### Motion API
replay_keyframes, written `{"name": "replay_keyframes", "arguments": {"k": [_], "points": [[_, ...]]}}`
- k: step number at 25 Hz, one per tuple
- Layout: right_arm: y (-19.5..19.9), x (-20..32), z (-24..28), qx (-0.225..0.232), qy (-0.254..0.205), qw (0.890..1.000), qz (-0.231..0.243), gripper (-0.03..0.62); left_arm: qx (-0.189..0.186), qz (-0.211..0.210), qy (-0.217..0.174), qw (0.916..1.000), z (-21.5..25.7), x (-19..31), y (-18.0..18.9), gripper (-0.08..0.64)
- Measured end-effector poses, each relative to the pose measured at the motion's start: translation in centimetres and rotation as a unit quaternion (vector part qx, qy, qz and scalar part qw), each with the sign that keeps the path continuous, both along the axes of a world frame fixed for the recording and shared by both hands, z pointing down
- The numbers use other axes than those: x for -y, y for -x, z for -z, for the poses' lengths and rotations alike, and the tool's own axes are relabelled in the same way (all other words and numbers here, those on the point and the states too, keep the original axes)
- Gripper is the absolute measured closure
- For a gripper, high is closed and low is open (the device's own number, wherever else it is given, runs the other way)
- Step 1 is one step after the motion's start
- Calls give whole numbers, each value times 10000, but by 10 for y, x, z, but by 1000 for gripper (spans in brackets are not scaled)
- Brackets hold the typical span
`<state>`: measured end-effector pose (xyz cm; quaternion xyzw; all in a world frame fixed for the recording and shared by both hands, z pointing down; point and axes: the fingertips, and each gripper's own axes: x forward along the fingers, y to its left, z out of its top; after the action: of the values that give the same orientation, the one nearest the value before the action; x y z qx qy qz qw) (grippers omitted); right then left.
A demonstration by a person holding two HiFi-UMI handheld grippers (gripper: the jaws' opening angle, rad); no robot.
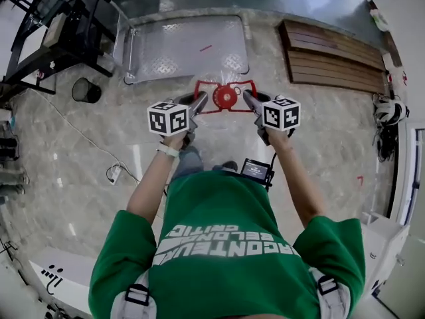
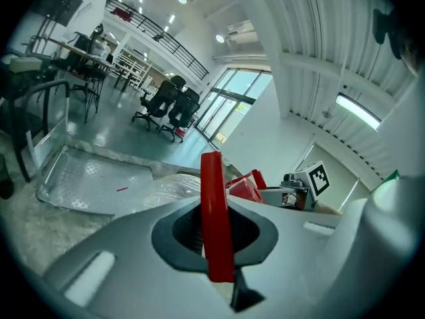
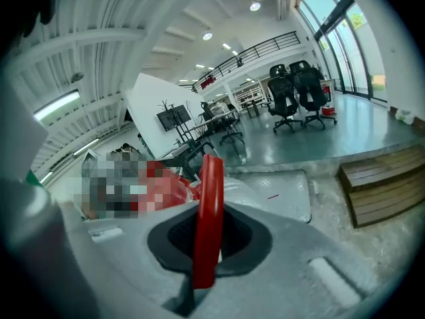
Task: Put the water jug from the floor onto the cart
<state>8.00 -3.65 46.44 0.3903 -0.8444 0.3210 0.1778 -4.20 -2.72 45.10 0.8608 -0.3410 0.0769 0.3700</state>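
Floor: pale marble-look tiles (image 1: 80, 178) with a glossy finish; past the cart it changes to a darker, shiny floor.
Room: big open workspace with white walls and tall windows. Black office chairs (image 2: 166, 102) stand well beyond the cart (a railed balcony runs up behind them).
Cart: flat metal platform (image 1: 166, 52) in diamond plate, with an upright push handle on its left end in the head view.
Beside the cart: slatted wooden platform (image 1: 332, 62) just to its right, and a black wire bin (image 1: 86, 90) off its left near corner.
Person: green shirt, both arms stretched out toward the cart's near edge.
Water jug: red cap (image 1: 226, 97) faces up, just short of the cart's near edge, over the marble and not over the deck. The clear body is hard to make out from above, so I can't tell if its base is on the floor.
Jug vs tongs: cap sits right between the two tips, with the red carry handle (image 2: 214, 198) running out to each side.
Left gripper: (image 1: 201, 100) jaws nearly together, clamped on the left part of the red handle, which stands edge-on in the slot.
Right gripper: (image 1: 248, 98) same deal (mirror image), jaws pinched tight on the right part of the red handle.
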Motion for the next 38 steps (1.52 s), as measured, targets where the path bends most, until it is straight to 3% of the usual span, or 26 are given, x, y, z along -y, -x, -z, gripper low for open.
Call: {"name": "replay_keyframes", "arguments": {"k": [7, 18, 28, 38], "points": [[59, 37, 4, 22, 48, 9998, 166, 591, -143, 202, 15, 9997, 2, 33, 57, 515], [116, 80, 1, -128, 169, 9998, 29, 589, -503, 18, 148, 9986, -4, 78, 113, 515], [128, 98, -7, 20, 325, 9991, 254, 589, -574, 285, 241, 9977, -8, 92, 123, 514], [107, 115, -6, 232, 393, 9962, 743, 588, -583, 764, 295, 9949, -7, 100, 97, 514]]}}
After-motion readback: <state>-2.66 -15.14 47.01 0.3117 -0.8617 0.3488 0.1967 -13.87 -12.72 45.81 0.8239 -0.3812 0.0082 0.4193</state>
